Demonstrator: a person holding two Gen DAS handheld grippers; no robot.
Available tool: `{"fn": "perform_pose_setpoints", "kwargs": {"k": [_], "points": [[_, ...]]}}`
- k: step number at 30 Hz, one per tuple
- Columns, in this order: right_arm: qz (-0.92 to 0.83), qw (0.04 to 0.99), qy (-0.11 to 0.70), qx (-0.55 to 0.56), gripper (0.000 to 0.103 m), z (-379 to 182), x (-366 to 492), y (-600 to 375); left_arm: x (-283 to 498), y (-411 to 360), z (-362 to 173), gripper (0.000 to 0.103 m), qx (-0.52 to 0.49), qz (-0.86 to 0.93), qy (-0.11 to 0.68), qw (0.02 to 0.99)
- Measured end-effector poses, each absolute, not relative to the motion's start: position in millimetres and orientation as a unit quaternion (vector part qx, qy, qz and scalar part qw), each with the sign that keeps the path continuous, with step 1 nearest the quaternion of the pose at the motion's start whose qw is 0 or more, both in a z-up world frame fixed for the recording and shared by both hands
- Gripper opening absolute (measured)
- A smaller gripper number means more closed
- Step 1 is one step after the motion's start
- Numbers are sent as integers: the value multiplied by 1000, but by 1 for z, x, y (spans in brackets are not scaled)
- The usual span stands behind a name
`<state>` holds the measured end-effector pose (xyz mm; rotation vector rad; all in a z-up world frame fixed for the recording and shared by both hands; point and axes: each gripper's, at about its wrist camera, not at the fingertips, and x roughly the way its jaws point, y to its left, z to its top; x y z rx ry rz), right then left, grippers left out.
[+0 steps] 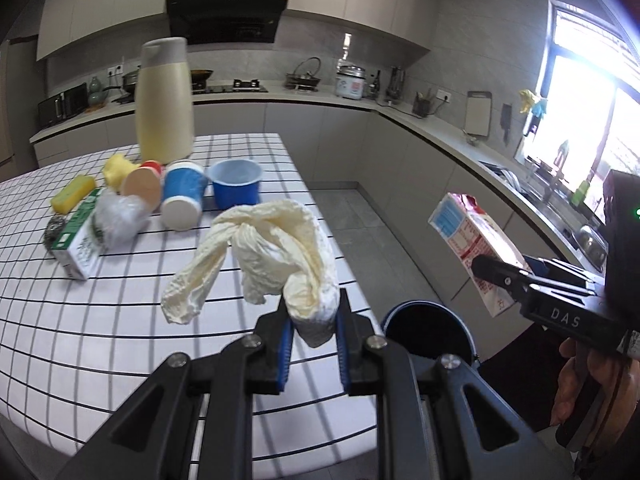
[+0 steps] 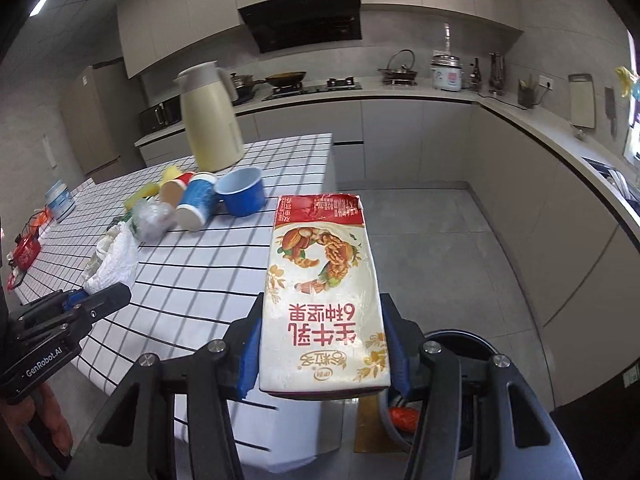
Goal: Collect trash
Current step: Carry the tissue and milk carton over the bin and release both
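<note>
Trash fills both our tools: left tool (image 1: 312, 322) pinches a crumpled cream glove (image 1: 276, 248) above the worktop (image 1: 100, 320) edge, right tool (image 2: 322, 344) clamps a milk carton (image 2: 324, 292) over the bin (image 2: 460, 344).

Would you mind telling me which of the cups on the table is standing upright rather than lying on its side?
The short blue cup nearest the table's edge stands upright, mouth up. The taller blue cup and the red cup beside it both lie tipped over.
</note>
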<state>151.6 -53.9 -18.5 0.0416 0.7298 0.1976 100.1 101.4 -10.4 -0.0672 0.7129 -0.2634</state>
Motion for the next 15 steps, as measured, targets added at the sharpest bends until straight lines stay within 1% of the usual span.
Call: {"fn": "perform_pose_setpoints", "kwargs": {"k": [7, 15], "points": [[73, 929, 362, 30, 54, -24, 138, -115, 103, 50, -15, 20, -21, -165, 358, 919], [60, 920, 386, 32, 54, -48, 130, -181, 107, -32, -34, 20, -4, -221, 384, 897]]}}
